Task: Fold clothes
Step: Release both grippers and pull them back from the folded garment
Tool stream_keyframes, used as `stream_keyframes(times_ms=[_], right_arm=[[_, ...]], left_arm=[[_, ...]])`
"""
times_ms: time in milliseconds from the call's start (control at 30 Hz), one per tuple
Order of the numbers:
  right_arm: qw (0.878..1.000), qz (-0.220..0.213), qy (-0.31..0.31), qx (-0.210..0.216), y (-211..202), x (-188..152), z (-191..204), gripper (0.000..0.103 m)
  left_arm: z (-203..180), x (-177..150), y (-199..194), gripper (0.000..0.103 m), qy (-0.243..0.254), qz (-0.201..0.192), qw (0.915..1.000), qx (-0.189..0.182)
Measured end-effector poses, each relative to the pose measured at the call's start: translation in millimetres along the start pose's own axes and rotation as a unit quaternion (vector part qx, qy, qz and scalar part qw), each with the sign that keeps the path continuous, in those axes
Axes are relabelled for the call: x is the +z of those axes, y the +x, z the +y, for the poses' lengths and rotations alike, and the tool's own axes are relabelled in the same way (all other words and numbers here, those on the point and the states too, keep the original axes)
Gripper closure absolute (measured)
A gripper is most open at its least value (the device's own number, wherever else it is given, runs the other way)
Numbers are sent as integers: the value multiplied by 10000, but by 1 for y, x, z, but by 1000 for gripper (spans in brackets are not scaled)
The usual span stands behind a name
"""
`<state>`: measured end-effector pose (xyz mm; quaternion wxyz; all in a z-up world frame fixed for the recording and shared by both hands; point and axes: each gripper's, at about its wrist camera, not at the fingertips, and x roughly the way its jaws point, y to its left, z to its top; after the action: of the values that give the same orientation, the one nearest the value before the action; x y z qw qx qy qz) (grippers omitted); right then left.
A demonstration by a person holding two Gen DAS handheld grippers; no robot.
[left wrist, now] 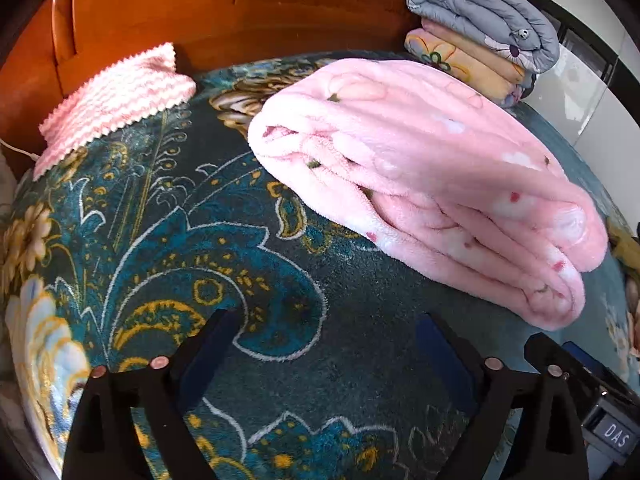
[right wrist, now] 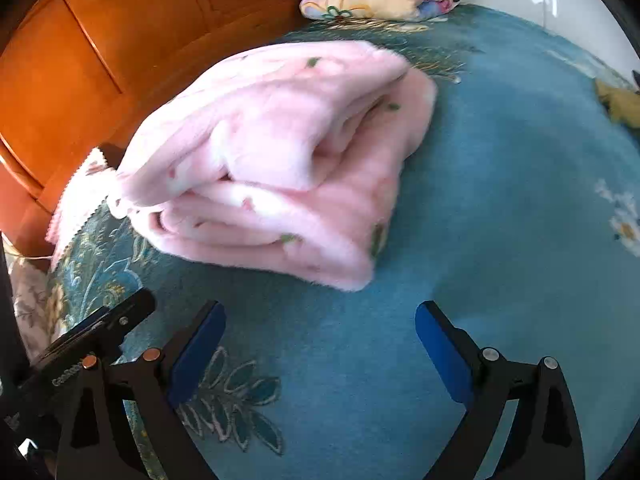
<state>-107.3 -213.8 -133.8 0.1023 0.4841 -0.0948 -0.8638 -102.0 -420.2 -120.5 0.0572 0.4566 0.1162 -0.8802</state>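
Observation:
A pink fleece garment with small flower prints (left wrist: 420,176) lies folded in several thick layers on the teal floral bedspread (left wrist: 192,240). It also shows in the right wrist view (right wrist: 280,168). My left gripper (left wrist: 324,320) is open and empty, hovering over the bedspread just in front of and left of the folded pile. My right gripper (right wrist: 320,312) is open and empty, a short way in front of the pile's near edge. The other gripper shows at the lower left of the right wrist view (right wrist: 100,332).
A pink-and-white striped cloth (left wrist: 116,100) lies at the back left by the orange wooden headboard (left wrist: 240,4). A stack of folded quilts (left wrist: 480,36) sits at the back right corner. The bed's right edge meets a white wall (right wrist: 560,0).

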Motion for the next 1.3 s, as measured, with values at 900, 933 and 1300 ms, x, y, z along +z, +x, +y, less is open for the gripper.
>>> stream_keyframes(times_ms=[900, 933, 1300], right_arm=[[9943, -303, -855, -563, 17, -11, 26, 3], [9942, -304, -860, -569, 16, -10, 26, 3], [9941, -307, -864, -571, 13, -6, 33, 3]], left_arm=[[-12, -10, 12, 0, 251, -84, 9964, 808], [-12, -11, 12, 0, 253, -91, 9963, 818], [-12, -10, 13, 0, 268, -113, 9962, 822]])
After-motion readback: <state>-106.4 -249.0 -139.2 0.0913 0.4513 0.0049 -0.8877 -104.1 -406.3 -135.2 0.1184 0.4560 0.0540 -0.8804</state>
